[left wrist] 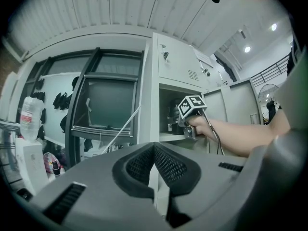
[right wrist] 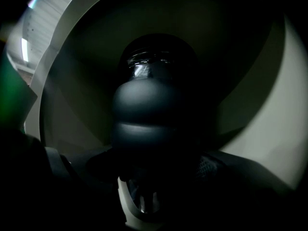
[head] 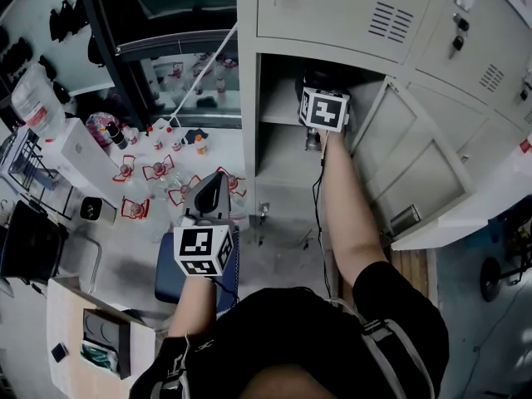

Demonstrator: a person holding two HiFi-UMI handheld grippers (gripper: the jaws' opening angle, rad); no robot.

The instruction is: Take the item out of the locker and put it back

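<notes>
The locker (head: 278, 152) stands open, its door (head: 416, 169) swung out to the right. My right gripper (head: 320, 98) reaches into the upper compartment above the shelf (left wrist: 168, 136). In the right gripper view a dark, rounded, bottle-like item (right wrist: 156, 114) fills the space between the jaws of the right gripper (right wrist: 156, 170), which look shut on it at a wide stance; the compartment is very dark. The same item (left wrist: 172, 117) shows as a dark shape in the locker just beyond the right gripper (left wrist: 185, 119). My left gripper (left wrist: 154, 150) hangs outside, low and to the left, shut with nothing in it.
Left of the locker, a surface (head: 191, 152) holds several small bottles and red-marked packs (head: 158, 173). A white box (head: 79, 152) and a wire rack (head: 25, 165) stand further left. A blue seat (head: 166, 277) is below my left gripper (head: 209, 191). A cable (head: 316, 214) hangs from the right arm.
</notes>
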